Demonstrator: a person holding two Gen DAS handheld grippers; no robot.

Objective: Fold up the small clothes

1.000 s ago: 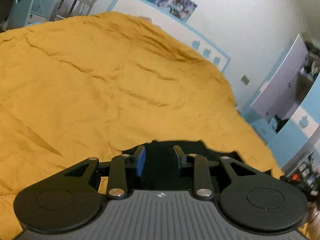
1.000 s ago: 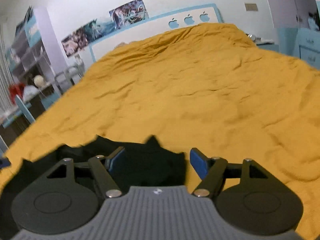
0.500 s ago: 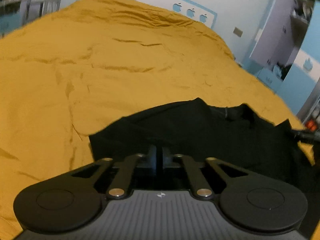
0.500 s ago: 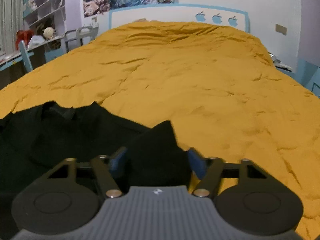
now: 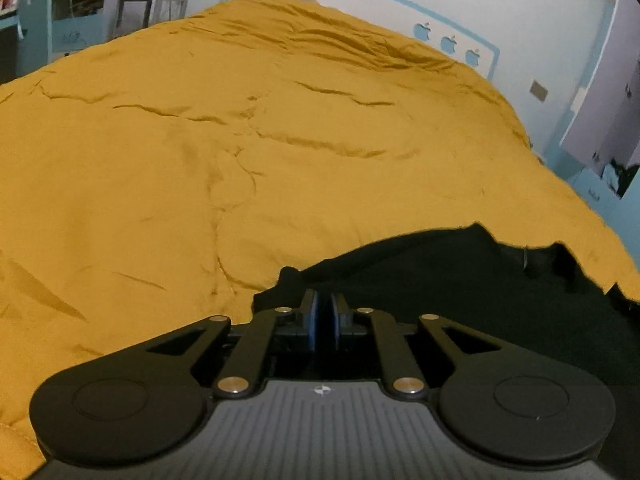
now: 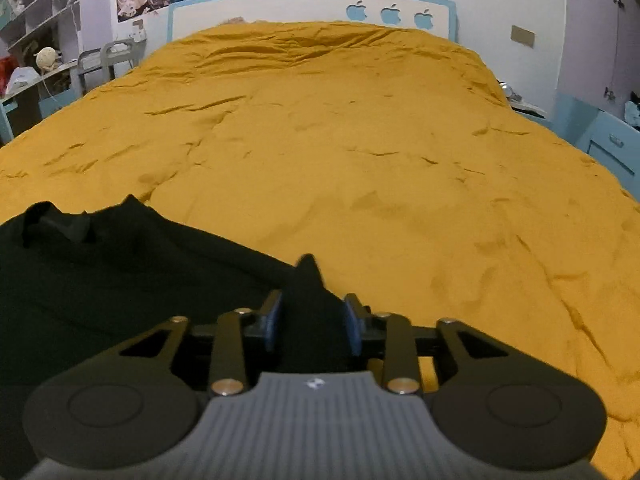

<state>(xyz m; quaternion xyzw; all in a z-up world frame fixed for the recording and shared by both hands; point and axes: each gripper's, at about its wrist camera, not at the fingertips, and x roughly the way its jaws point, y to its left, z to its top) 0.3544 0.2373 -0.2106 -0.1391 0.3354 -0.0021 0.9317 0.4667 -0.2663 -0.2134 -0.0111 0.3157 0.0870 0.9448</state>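
Black fabric, the garment (image 5: 460, 292), lies on the bed's orange cover (image 5: 200, 160) at 5 o'clock in the left view. The left gripper (image 5: 323, 316) has its fingers clenched on a thin edge; the right gripper (image 6: 313, 320), whose jaws have just been opening, pinches a bunched corner. The first fold looks in hand, so both corners should next travel together across the cloth.

text: none readable | signs: three apple logos (image 6: 391, 14) | on: headboard (image 6: 256, 8)

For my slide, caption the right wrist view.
Right hand-held gripper pinching a bunched corner of the black garment on the mustard bedspread.
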